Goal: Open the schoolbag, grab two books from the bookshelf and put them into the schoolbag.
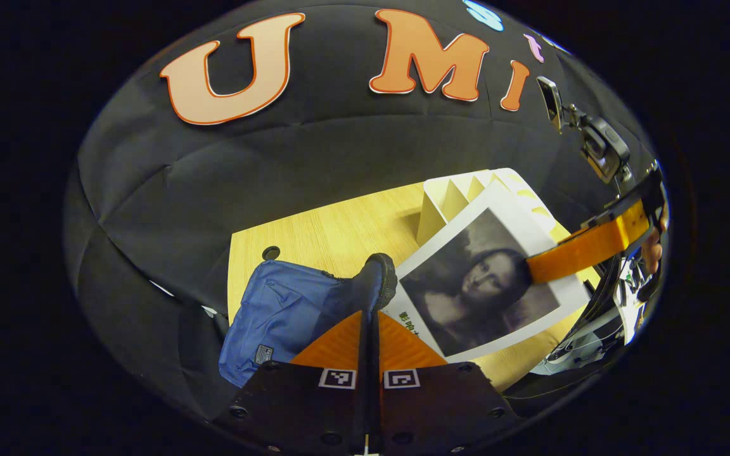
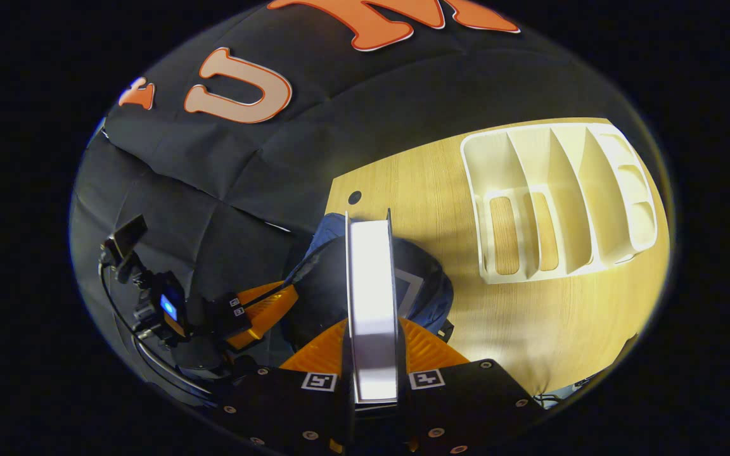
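The blue schoolbag [image 1: 276,310] lies on the wooden table [image 1: 339,234]. My left gripper [image 1: 372,297] is shut on the dark rim of its mouth and lifts it. A white-bordered book with a portrait cover [image 1: 479,285] hangs beside the bag, clamped by my right gripper [image 1: 536,266]. In the right gripper view the same book [image 2: 371,285] stands edge-on between the fingers of my right gripper [image 2: 372,329], over the bag's dark opening [image 2: 320,291]. A pale flat shape [image 2: 412,285], perhaps another book, lies inside. My left gripper [image 2: 263,310] holds the bag's left edge.
A white slotted bookshelf [image 2: 555,202] lies on the table to the right of the bag, its slots bare. A round cable hole [image 2: 354,197] sits near the table's far corner. A hand [image 1: 653,250] shows behind the right gripper.
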Motion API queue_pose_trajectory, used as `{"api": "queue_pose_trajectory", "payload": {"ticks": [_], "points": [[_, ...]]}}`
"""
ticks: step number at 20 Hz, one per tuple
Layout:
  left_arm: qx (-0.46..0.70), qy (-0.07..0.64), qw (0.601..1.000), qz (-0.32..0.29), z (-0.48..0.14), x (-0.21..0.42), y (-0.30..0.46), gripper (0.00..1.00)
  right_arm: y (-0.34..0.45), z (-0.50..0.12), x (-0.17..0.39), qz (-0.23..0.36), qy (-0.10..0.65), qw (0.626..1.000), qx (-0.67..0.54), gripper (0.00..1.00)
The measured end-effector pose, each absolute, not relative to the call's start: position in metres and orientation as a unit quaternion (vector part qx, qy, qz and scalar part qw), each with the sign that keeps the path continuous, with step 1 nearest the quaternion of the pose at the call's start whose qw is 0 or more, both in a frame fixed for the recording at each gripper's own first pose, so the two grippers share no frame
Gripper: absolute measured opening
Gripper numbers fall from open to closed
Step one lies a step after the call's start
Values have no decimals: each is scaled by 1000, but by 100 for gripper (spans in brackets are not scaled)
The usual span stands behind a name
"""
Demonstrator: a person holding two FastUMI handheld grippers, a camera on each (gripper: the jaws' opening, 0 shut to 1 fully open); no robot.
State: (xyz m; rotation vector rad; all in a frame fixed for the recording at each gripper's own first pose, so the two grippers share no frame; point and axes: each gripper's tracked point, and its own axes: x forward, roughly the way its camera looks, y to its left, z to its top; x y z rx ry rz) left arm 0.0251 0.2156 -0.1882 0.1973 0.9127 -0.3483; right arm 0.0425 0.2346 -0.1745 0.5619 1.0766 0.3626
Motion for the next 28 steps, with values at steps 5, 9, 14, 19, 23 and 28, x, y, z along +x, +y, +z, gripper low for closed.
{"api": "queue_pose_trajectory", "payload": {"ticks": [5,9,14,19,23,28], "points": [[90,436,878,-177,-187,23,207,2,257,-204,44,141,504,788,324,25],[93,433,878,-181,-186,24,206,2,283,-231,50,124,497,776,368,25],[93,433,876,-193,-187,21,199,2,308,-246,58,118,482,767,407,25],[104,429,873,-207,-184,19,188,2,325,-255,53,127,472,761,427,25],[123,426,868,-223,-186,19,175,2,344,-265,54,137,464,754,445,25],[138,418,865,-238,-182,18,167,2,370,-282,56,158,461,747,452,25]]}}
